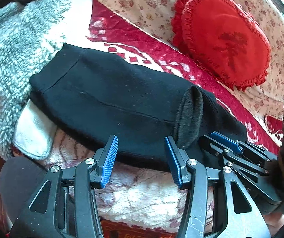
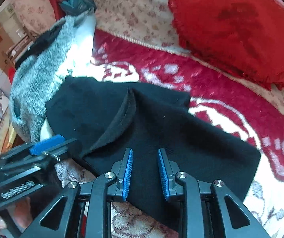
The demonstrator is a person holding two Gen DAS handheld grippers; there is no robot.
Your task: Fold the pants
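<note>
The black pants (image 1: 110,99) lie folded in a long band on a red and white patterned blanket (image 1: 134,39); they also show in the right wrist view (image 2: 161,130), with a fleecy inner flap (image 2: 120,121) turned up. My left gripper (image 1: 142,150) is open, its blue pads at the near edge of the pants, holding nothing. My right gripper (image 2: 145,166) is open over the near edge of the pants. The right gripper shows in the left wrist view (image 1: 227,144) at the right, resting on the pants. The left gripper shows in the right wrist view (image 2: 46,144) at the left.
A grey fleecy garment (image 1: 13,45) lies at the left, partly under the pants. A red heart-shaped frilled cushion (image 1: 221,37) rests on the floral sheet (image 1: 142,0) behind. The cushion fills the top right of the right wrist view (image 2: 237,25).
</note>
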